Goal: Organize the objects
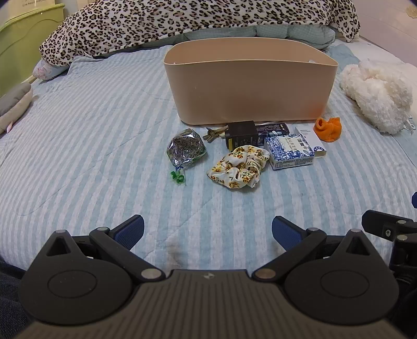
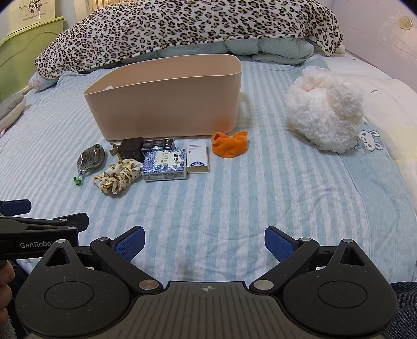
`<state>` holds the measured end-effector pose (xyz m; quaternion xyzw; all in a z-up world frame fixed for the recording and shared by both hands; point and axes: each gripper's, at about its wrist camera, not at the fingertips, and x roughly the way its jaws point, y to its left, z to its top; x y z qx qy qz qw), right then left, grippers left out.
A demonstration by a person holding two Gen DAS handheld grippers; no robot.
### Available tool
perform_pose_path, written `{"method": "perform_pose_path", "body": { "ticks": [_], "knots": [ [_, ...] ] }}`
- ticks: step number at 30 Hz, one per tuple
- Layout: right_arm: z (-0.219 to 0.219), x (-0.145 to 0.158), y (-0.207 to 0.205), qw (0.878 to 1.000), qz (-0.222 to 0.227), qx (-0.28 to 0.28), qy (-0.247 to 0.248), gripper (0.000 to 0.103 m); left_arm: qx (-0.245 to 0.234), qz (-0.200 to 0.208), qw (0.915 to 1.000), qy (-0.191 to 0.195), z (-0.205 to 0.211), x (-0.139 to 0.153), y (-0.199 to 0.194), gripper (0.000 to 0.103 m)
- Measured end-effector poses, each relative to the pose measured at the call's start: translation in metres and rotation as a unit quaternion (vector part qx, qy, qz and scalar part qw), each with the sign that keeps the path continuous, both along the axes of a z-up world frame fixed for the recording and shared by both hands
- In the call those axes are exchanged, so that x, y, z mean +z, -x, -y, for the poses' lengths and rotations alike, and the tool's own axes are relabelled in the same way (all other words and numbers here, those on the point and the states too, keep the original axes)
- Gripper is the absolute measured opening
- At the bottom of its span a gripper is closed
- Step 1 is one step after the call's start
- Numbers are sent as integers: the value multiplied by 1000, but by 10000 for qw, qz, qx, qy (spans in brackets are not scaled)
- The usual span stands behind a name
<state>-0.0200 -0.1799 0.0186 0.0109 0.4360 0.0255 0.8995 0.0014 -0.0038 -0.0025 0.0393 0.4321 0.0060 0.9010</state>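
A beige oval bin [image 1: 250, 86] [image 2: 166, 104] stands on the striped bedspread. In front of it lie a clear bag of dried herbs [image 1: 186, 147] [image 2: 91, 157], a floral scrunchie [image 1: 238, 167] [image 2: 118, 174], a black charger [image 1: 241, 133] [image 2: 131, 150], a dark flat box [image 1: 272, 129] [image 2: 159, 144], a blue-patterned box [image 1: 289, 152] [image 2: 164, 164], a white box [image 1: 311, 139] [image 2: 198, 157] and an orange cloth [image 1: 327, 129] [image 2: 229, 144]. My left gripper [image 1: 207, 230] and right gripper [image 2: 204, 241] are open and empty, low over the bed, well short of the objects.
A leopard-print blanket [image 1: 182, 23] [image 2: 187, 28] is heaped behind the bin. A white fluffy plush [image 1: 378, 94] [image 2: 324, 109] lies to the right. A green headboard [image 1: 23, 39] stands at the far left. Striped bedspread [image 2: 260, 198] lies between grippers and objects.
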Motion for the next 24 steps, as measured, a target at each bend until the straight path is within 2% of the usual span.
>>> {"method": "perform_pose_path", "body": {
  "ticks": [24],
  "knots": [
    [-2, 0, -2, 10000, -10, 15, 44, 100, -20, 4, 10000, 18, -1, 2, -1, 103]
  ]
}}
